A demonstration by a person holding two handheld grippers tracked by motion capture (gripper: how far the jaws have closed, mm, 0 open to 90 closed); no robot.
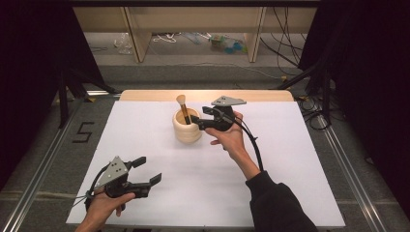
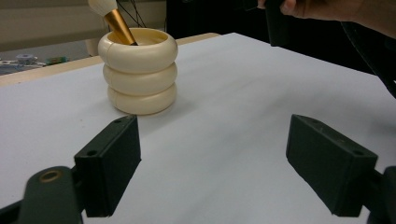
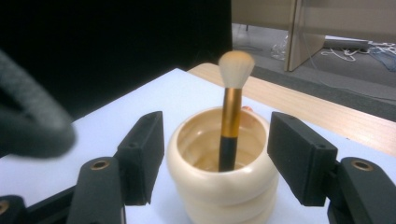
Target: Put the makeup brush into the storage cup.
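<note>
- Makeup brush (image 1: 183, 108) stands bristles-up inside a cream ribbed pot (image 1: 187, 129), which sits on the white sheet (image 1: 145, 121) toward the far middle of the table.
- Left gripper (image 1: 146, 171) rests low at the near left corner of the sheet, well apart from the pot; its jaws are spread wide with nothing between them.
- Right gripper (image 1: 194, 119) hangs at the pot's right rim, jaws parted on either side of the brush without pressing it.
- Dark sleeve (image 1: 275, 203) covers the right forearm.
</note>
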